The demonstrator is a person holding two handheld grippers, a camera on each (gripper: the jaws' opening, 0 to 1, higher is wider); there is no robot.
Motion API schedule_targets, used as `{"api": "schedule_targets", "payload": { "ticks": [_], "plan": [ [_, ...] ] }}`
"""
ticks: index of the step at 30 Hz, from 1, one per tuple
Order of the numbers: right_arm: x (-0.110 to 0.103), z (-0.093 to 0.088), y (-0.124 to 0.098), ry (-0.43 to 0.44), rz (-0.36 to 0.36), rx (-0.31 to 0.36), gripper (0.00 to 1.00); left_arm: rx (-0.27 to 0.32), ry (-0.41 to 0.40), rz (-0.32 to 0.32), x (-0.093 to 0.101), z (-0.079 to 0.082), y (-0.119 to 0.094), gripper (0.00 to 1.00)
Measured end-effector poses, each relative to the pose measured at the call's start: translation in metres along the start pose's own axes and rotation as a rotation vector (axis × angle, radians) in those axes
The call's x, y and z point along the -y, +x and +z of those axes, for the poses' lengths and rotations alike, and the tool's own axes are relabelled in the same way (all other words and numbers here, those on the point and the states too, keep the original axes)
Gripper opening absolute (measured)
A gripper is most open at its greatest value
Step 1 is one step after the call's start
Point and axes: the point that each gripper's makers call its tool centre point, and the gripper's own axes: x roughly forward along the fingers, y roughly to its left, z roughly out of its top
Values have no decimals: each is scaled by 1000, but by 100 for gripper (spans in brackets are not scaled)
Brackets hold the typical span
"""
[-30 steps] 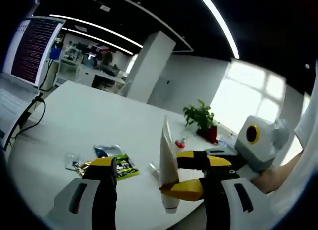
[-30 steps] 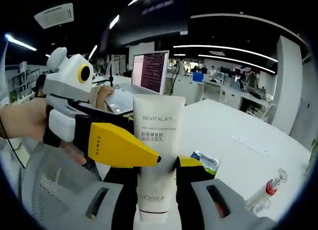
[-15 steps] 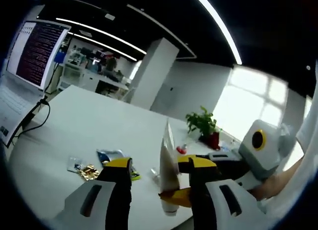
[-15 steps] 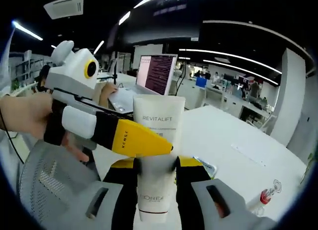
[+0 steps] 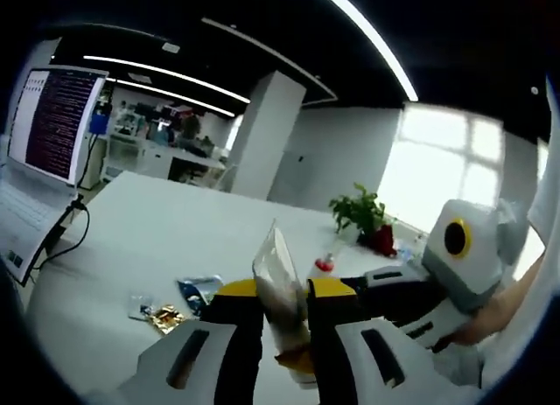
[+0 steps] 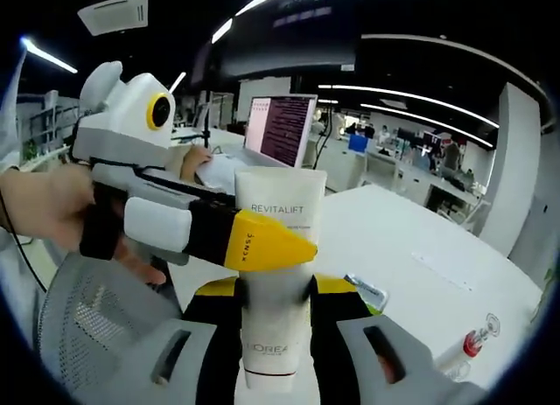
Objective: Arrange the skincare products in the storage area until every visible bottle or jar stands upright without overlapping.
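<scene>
White tube (image 6: 276,274) — grey lettering; tool (image 6: 278,293) tips yellow.

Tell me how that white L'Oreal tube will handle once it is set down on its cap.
The white tube is soft plastic with a flat crimped end, so it probably dents under the fingers. Tall over a narrow cap, it likely tips easily.

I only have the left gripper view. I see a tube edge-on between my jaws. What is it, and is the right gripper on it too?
Observer: A white L'Oreal Revitalift tube, cap end down; the right gripper is shut on it.
Operator: And the left gripper from that side?
Observer: The left gripper reaches in across the tube's front, yellow jaw tip at its middle.
Operator: Anything behind it?
Observer: An open laptop, screen lit.
</scene>
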Motion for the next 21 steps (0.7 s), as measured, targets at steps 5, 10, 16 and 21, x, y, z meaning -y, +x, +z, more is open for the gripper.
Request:
{"api": "schedule_targets", "payload": {
  "ticks": [5, 10, 16, 21],
  "plan": [
    [1, 1, -1, 4, 0, 5, 28, 2, 17, -11, 3, 2, 1, 10],
    [0, 2, -3, 16, 9, 15, 29, -9, 9, -28, 6, 3, 0, 8],
    [-2, 5, -6, 46, 44, 53, 31, -23, 2, -66, 9, 6, -2, 8],
    [-4, 9, -12, 128, 119, 92, 31, -52, 51, -124, 15, 7, -3, 7]
  ]
}}
